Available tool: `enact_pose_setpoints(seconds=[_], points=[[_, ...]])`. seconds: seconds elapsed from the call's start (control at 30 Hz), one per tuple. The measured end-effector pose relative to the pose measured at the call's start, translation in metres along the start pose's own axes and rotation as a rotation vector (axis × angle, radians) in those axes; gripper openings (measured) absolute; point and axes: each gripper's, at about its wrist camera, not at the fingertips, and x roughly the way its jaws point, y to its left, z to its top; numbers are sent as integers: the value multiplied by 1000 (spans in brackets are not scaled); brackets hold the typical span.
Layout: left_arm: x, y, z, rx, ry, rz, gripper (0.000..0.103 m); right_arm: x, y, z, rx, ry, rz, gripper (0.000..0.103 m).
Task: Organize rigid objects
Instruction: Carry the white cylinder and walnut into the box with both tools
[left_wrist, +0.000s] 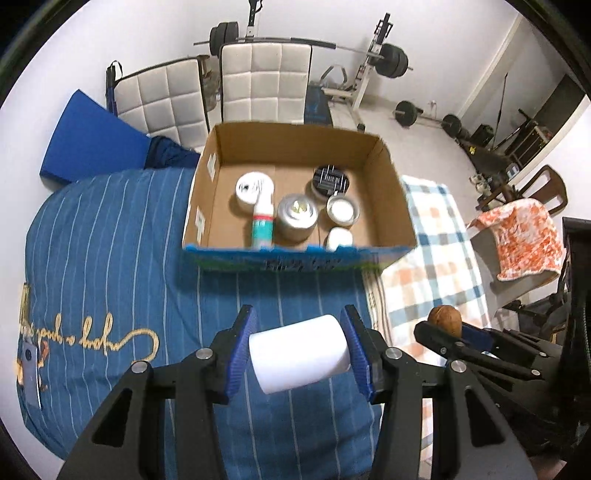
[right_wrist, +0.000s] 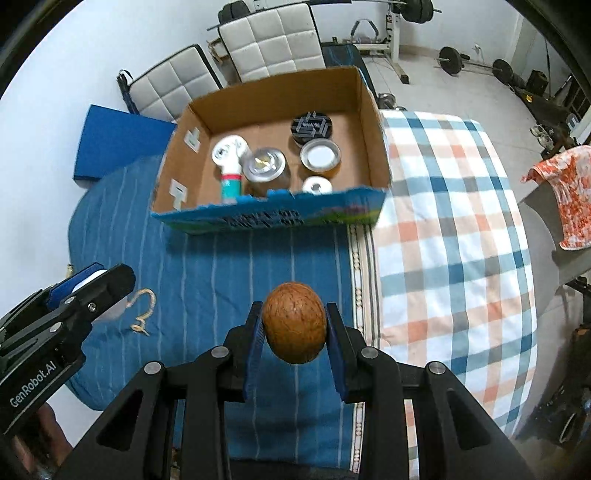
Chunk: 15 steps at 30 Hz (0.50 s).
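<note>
A white cylinder is clamped sideways between the blue pads of the left gripper and a brown walnut-like ball is pinched in the right gripper (both held above the striped blue bedding), with the open cardboard box of jars seen beyond them.

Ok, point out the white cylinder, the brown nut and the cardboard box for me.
white cylinder (left_wrist: 299, 352): left wrist view, middle of its curved side.
brown nut (right_wrist: 294, 322): right wrist view, centre of its shell.
cardboard box (left_wrist: 391, 192): left wrist view, inside of its right wall.
</note>
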Motion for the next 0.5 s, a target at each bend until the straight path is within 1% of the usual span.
enact_pose_setpoints(seconds=[0.1,0.17,0.3,0.33,0.4,0.5], points=[[1,1,24,-7,-13,-29,45,-5,4,16,-1,-17,17,34],[6,2,42,2,-23,-33,45,-7,6,32,1,-30,28,34],[31,7,94,9,-23,-37,45,-5,12,76,-7,-52,52,34],[42,9,109,18,-11,-33,45,-1,15,90,-14,-54,51,34],[68,17,136,-11,28,-65,45,16,18,122,-15,-47,60,34],[125,39,177,-86,139,-116,45,51,22,164,-17,-10,70,34]])
